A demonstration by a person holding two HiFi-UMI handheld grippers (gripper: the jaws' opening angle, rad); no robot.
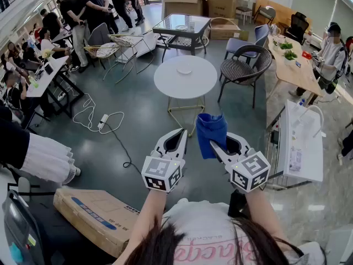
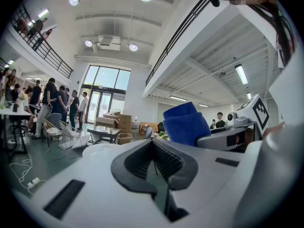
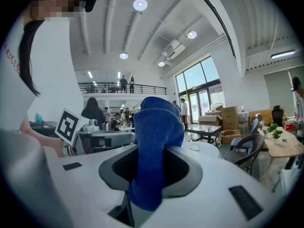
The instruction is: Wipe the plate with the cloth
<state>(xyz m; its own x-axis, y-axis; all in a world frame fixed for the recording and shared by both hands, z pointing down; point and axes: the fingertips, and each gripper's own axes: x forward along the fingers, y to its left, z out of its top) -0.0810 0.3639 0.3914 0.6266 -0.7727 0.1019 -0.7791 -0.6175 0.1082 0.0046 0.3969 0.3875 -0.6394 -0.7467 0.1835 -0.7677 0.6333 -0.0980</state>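
A folded blue cloth (image 1: 211, 130) sticks up out of my right gripper (image 1: 212, 144), which is shut on it; in the right gripper view the cloth (image 3: 156, 122) fills the space between the jaws of that gripper (image 3: 151, 148). My left gripper (image 1: 183, 132) is beside it, shut with nothing in it, its jaws meeting in the left gripper view (image 2: 153, 144). Both are held in the air, roughly level. A small white plate (image 1: 184, 70) lies on a round white table (image 1: 165, 84) well ahead of the grippers; it also shows in the right gripper view (image 3: 194, 147).
A dark wicker chair (image 1: 242, 70) stands right of the round table and a glass-topped table (image 1: 182, 26) behind it. A white rack (image 1: 300, 142) is at the right. A cardboard box (image 1: 99, 217) lies at lower left, a power strip and cable (image 1: 102, 120) on the floor. People stand at far left.
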